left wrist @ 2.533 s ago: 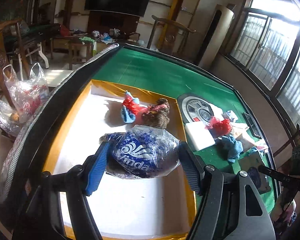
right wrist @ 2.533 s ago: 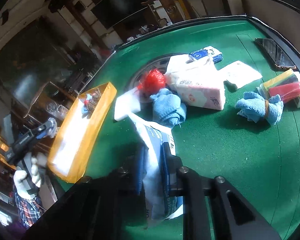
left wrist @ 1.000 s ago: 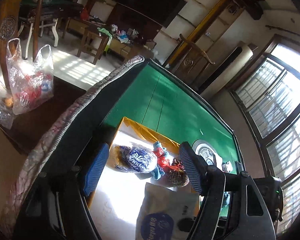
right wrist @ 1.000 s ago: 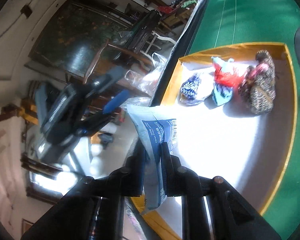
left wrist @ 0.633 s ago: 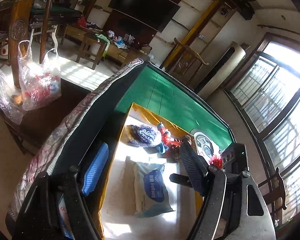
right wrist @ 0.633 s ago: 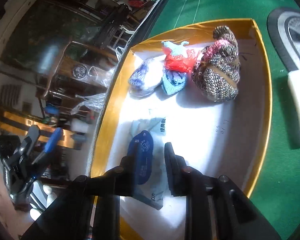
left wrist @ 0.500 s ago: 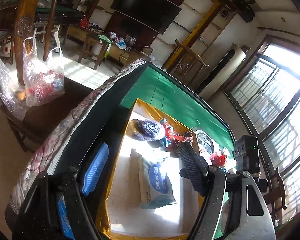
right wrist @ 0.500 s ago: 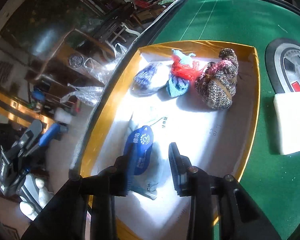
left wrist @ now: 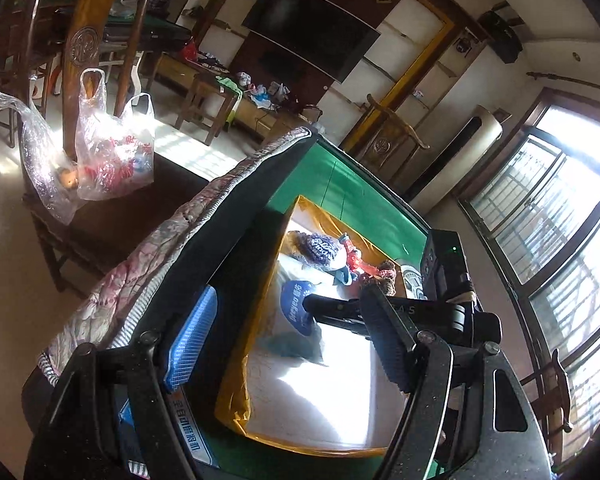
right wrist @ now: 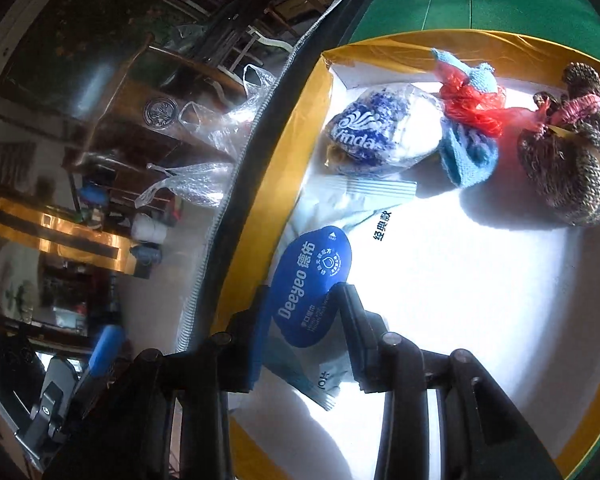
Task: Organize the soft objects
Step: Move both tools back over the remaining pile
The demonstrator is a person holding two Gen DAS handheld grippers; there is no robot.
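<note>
the right hand-held gripper (right wrist: 300, 312) stands spread at the lower centre of the right wrist view, its fingers either side of the deeyeo wipes pack (right wrist: 312, 280) without pinching it; the pack lies flat in the yellow-rimmed tray (right wrist: 268, 184), near its left wall. the left hand-held gripper (left wrist: 288, 344) is spread wide and holds nothing, at the lower part of the left wrist view, over the bench (left wrist: 340, 176) edge beside the tray. at the upper part of the tray sit a vinda tissue bag (right wrist: 380, 128), a blue knit piece with red plastic (right wrist: 468, 128) and a brown knit bundle (right wrist: 568, 160), side by side, touching.
</note>
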